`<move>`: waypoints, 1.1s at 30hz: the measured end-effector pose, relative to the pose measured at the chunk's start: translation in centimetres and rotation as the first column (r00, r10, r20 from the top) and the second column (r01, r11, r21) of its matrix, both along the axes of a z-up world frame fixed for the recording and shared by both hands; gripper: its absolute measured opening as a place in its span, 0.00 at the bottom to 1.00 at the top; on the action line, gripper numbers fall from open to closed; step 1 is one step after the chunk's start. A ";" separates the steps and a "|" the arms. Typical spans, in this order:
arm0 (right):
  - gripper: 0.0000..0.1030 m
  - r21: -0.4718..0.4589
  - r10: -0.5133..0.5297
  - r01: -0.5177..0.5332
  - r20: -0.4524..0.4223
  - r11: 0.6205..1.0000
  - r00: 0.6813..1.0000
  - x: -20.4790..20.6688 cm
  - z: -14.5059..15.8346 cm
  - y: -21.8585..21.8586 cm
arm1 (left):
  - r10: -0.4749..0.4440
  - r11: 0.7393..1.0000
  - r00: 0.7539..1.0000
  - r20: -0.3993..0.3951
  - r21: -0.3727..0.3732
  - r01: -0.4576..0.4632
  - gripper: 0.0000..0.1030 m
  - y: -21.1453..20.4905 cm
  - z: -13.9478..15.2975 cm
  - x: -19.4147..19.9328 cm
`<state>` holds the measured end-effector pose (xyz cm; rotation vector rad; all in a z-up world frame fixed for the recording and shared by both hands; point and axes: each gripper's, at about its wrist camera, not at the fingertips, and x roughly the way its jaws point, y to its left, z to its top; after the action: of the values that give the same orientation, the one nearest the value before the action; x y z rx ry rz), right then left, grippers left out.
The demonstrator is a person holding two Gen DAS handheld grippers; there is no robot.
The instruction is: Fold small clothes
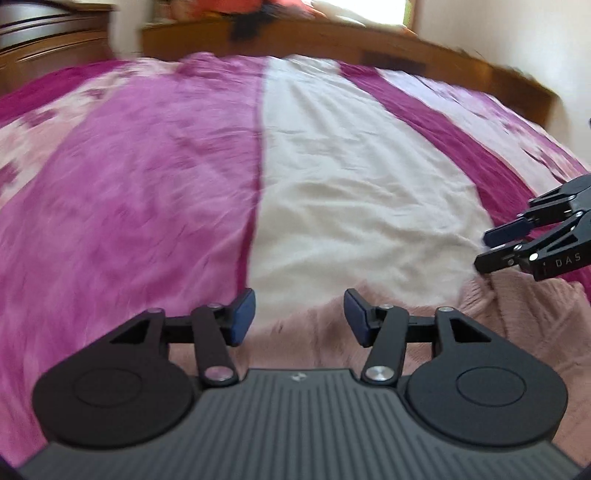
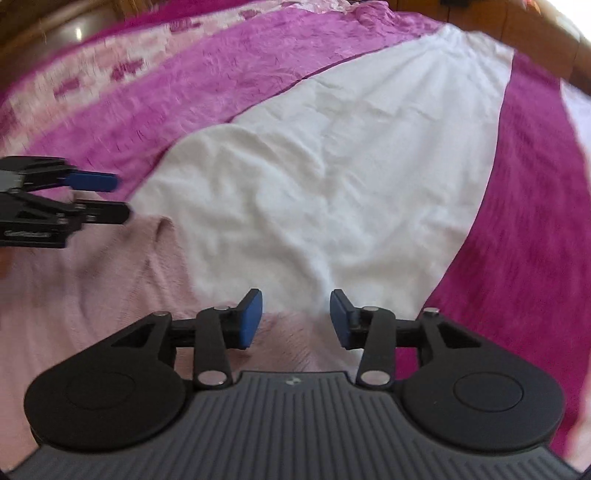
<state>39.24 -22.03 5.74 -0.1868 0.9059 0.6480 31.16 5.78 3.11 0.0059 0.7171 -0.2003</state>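
Note:
A pale pink knitted garment [image 1: 517,317] [image 2: 96,280] lies flat on the bed, at the near edge of both views. My left gripper [image 1: 298,318] hovers open just above its far edge, nothing between the blue pads. My right gripper [image 2: 296,318] is open too, over the garment's right corner where pink meets white. Each gripper shows in the other's view: the right gripper [image 1: 496,245] at the right edge of the left wrist view, the left gripper [image 2: 120,197] at the left edge of the right wrist view, both with jaws apart over the garment's far edge.
The bed is covered by a striped bedspread, magenta [image 1: 147,192] and white [image 1: 351,192] [image 2: 332,177]. A wooden headboard [image 1: 332,40] runs along the far side, with a wooden dresser [image 1: 51,33] at the back left. A bright window [image 1: 402,11] is behind.

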 end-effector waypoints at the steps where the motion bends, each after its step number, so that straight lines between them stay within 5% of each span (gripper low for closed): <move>1: 0.48 0.030 0.003 -0.002 -0.024 1.000 1.000 -0.1 -0.2 -0.6 | -0.030 0.999 0.999 -0.019 0.014 0.031 0.54 -0.2 0.3 0.8; 5: 0.48 0.086 0.014 -0.010 -0.044 0.996 0.999 -0.3 -0.7 -2.3 | -0.169 0.985 0.979 -0.115 0.021 0.172 0.54 -0.9 0.0 3.5; 13: 0.47 0.188 0.013 0.011 -0.127 0.982 0.992 0.3 -2.7 -3.3 | -0.238 0.969 0.948 -0.210 -0.112 0.219 0.52 -1.4 -2.4 6.0; 15: 0.42 0.193 0.046 -0.021 -0.123 0.981 0.991 -0.3 -2.9 -2.7 | -0.262 0.961 0.939 -0.221 -0.144 0.235 0.41 -1.7 -2.5 5.8; 16: 0.34 0.180 0.059 -0.039 -0.107 0.983 0.993 -0.6 -2.9 -2.4 | -0.274 0.958 0.934 -0.230 -0.155 0.243 0.24 -1.8 -2.5 5.6; 18: 0.23 0.166 0.053 -0.043 -0.059 0.985 0.997 -1.3 -2.8 -2.2 | -0.265 0.960 0.935 -0.236 -0.156 0.233 0.12 -1.8 -2.6 5.3; 23: 0.10 0.247 -0.006 -0.006 0.045 0.969 0.999 -3.5 -1.3 -3.5 | -0.208 0.969 0.972 -0.105 -0.155 0.190 0.07 -1.4 -1.0 3.0; 30: 0.09 0.262 -0.121 0.065 0.204 0.963 0.971 -6.2 -0.6 -3.7 | -0.126 0.992 0.985 0.116 0.046 0.122 0.07 -3.7 -0.2 -0.1; 33: 0.09 0.224 -0.173 0.123 0.220 0.967 0.960 -6.2 -1.9 -3.3 | -0.105 0.991 0.988 0.112 0.091 0.095 0.07 -4.5 -1.2 0.0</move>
<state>33.05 -25.31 3.82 -0.0064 0.6093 0.5625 31.14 1.32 1.87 0.1350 0.6091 -0.2635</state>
